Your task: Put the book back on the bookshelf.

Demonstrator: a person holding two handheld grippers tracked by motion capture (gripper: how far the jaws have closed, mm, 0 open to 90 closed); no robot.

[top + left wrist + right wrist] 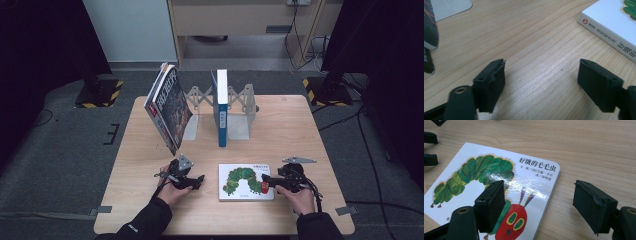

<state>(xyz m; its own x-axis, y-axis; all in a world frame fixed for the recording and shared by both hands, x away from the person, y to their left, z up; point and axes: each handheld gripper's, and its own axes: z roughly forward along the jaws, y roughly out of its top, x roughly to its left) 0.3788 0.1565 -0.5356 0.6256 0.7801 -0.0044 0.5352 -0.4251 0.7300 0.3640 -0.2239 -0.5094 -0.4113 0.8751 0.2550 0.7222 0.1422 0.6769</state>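
A white picture book (pixel 246 182) with a green caterpillar on its cover lies flat near the table's front edge. My left gripper (pixel 200 181) rests just left of the book, low over the wood. In the left gripper view its jaws (pixel 541 65) stand wide apart with bare table between them, and the book's spine (pixel 609 22) is at the upper right. My right gripper (pixel 265 182) is at the book's right edge. In the right gripper view it (pixel 539 183) is open, one jaw above the cover (pixel 474 170), the other over the table beside the book.
Behind on the wooden table (pixel 300 130) stands a metal expanding bookend (pixel 240 112) holding an upright blue-and-white book (pixel 221 107). A dark-covered book (pixel 167 107) leans to the left of it, its lower corner close to my left gripper. Dark stands flank the table.
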